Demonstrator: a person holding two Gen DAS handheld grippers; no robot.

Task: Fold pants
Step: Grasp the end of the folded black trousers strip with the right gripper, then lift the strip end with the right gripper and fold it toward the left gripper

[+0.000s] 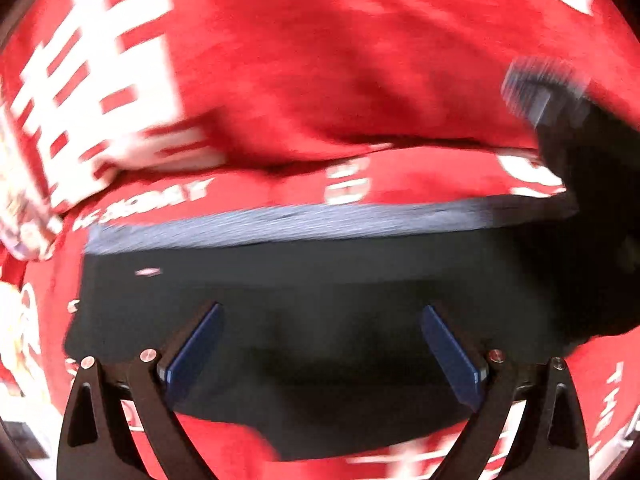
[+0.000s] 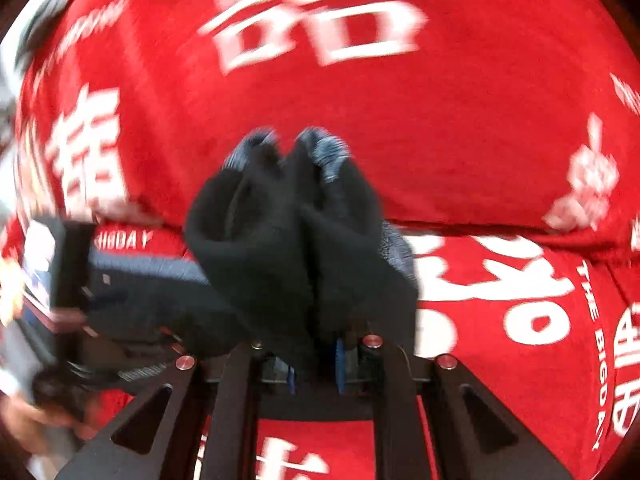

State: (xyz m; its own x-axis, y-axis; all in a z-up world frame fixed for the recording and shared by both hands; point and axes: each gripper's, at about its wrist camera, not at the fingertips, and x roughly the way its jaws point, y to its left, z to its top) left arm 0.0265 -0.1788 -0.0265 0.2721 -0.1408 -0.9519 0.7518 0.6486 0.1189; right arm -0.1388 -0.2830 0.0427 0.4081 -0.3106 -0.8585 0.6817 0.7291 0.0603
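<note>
Left gripper (image 1: 322, 356): jaws apart, empty, over pants (image 1: 280, 312) | right gripper (image 2: 316, 364): clamped on a bunched, raised pants end | pants lie across red printed cloth (image 2: 460, 140) (blurred) | progress: fold apparently midway; raised end not yet laid down.

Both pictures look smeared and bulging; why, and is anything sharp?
Left wrist view: the red cloth and pants streak with motion blur, bowed by the fisheye lens; only the open left gripper is crisp. Right wrist view: similar blur; the right gripper, shut on bunched pants, stays sharper.
</note>
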